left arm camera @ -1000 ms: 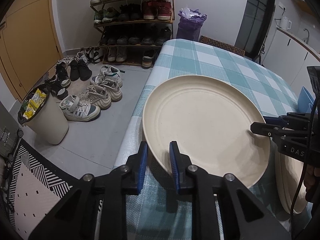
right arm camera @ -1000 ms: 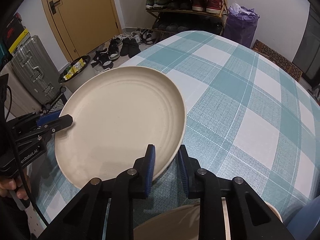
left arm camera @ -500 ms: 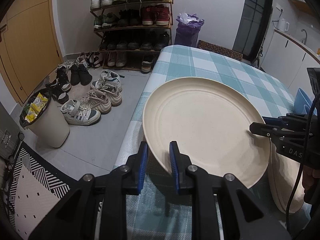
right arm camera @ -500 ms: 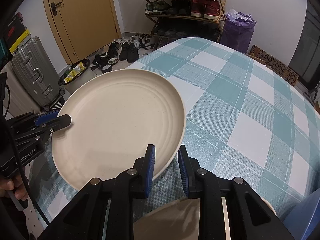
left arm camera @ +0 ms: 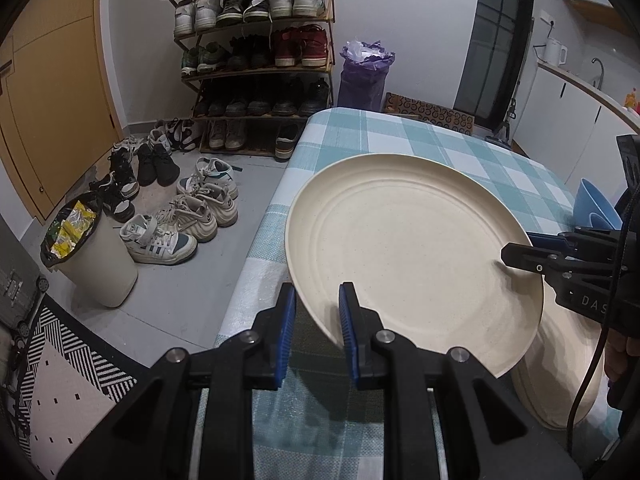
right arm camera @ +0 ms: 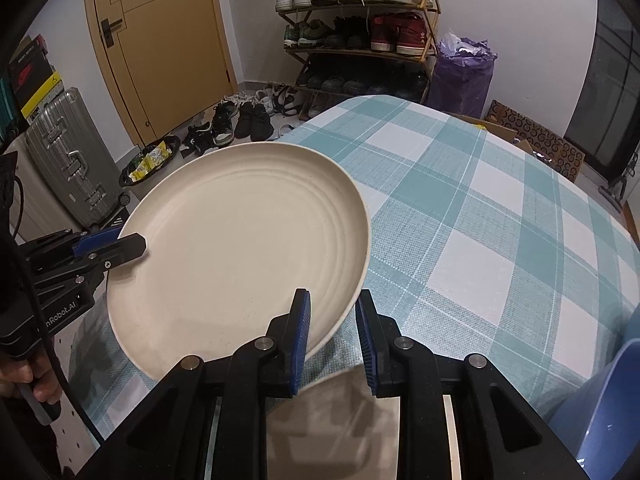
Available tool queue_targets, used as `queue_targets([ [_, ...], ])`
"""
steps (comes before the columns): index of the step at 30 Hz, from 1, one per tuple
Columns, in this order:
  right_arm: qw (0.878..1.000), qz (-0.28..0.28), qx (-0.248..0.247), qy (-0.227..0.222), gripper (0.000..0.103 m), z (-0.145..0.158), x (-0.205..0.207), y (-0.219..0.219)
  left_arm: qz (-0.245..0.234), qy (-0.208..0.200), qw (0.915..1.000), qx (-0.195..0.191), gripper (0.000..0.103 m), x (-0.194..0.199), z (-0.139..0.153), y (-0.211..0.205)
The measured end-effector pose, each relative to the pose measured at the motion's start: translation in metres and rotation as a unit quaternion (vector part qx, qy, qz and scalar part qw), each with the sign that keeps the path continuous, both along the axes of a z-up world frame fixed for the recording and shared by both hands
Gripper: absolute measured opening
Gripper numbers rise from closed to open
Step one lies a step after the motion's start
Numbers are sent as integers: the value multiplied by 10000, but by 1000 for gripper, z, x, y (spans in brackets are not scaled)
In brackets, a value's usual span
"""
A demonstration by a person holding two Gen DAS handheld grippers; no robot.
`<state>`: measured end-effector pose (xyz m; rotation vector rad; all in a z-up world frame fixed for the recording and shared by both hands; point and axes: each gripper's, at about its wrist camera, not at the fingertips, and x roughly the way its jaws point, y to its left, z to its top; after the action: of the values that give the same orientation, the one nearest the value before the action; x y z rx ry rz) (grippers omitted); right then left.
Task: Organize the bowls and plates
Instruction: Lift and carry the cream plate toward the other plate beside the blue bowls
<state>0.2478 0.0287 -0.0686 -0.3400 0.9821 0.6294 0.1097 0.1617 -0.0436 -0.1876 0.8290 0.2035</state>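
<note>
Your left tool (left arm camera: 317,320) is clamped on the near rim of the cream plate (left arm camera: 412,256); your right tool (right arm camera: 333,330) is clamped on the opposite rim, its body reading "DAS" in the left view. The left tool's body shows "nRobot.AI" in the right view. Both tools point steeply down, holding the plate tilted above the checked counter (right arm camera: 480,208). More cream plates (left arm camera: 560,380) lie beneath; blue bowls (left arm camera: 594,204) sit farther right.
</note>
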Motion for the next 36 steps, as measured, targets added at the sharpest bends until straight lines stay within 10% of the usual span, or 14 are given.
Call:
queue_targets([
  [36, 9971, -569, 220, -463, 24, 53, -50, -83, -656, -274, 9973, 164, 20, -9, 31, -66],
])
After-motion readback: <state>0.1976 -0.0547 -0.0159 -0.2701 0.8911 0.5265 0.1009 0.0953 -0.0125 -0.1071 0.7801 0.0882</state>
